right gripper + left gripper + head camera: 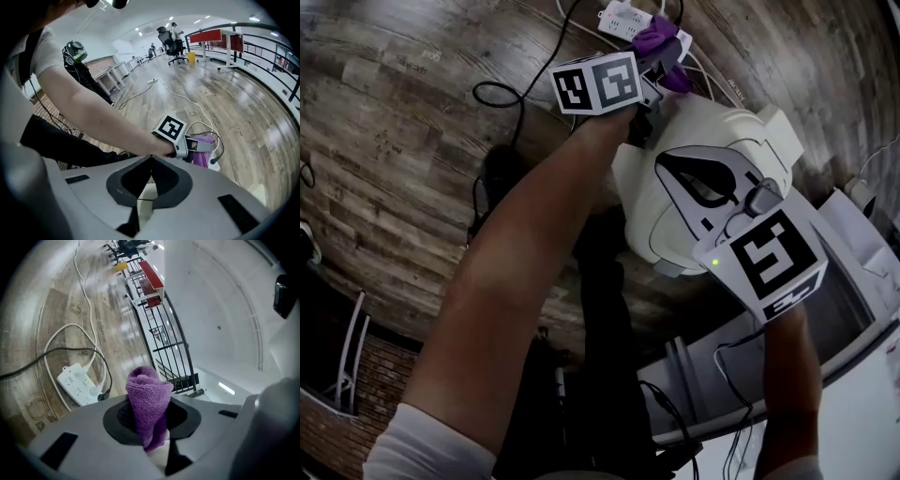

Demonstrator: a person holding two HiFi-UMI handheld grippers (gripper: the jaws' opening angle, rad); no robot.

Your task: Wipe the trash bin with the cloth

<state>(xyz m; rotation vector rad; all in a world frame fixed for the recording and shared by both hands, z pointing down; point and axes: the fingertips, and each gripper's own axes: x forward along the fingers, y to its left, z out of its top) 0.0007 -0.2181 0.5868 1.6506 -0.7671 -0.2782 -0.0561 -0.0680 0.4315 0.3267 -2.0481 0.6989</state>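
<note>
The white trash bin [694,159] stands on the wood floor, its lid toward me. My left gripper [664,54] reaches past the bin's far side and is shut on a folded purple cloth [654,37]. In the left gripper view the cloth [143,385] sticks up from between the jaws of that gripper [149,401]. My right gripper [748,204] hangs over the bin's lid, pointing steeply down, jaws shut with nothing seen between them. The right gripper view shows its closed tips [150,158], pale bin surface [146,193] beneath, and the cloth [202,152] beyond.
A white power strip [623,17] with white and black cables lies on the floor just past the cloth, seen also as the strip [77,383] in the left gripper view. A white unit [853,281] stands right of the bin. A black railing [159,333] runs behind.
</note>
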